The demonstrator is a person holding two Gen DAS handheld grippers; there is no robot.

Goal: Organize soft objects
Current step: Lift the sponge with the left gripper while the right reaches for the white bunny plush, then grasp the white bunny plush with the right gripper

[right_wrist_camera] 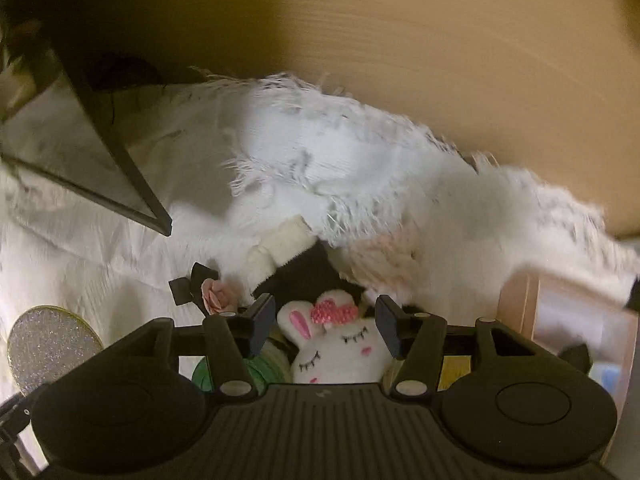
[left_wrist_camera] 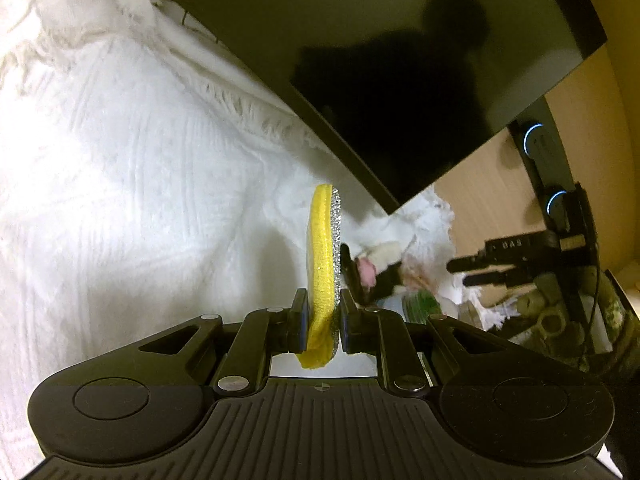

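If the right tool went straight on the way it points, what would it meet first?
Most likely the white bunny plush, which sits between the open fingers of the right tool. A black-and-cream plush lies just beyond; depth between them is unclear.

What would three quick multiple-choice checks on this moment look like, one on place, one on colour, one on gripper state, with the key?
1. Where is the white bunny plush?
A. Between the right gripper's fingers
B. On the dark monitor
C. In the left gripper

2. What colours does the round scrub pad show?
A. Red and black
B. Yellow with a silver glitter face
C. All green

3. How do the grippers stand?
A. Both open
B. Left open, right shut
C. Left shut on the pad, right open

Key: 1 A, the bunny's face sits between the spread fingers of the right gripper, which are not closed on it. 2 B, the yellow edge and sparkly silver side show in the left wrist view. 3 C, the left gripper pinches the pad on both sides.
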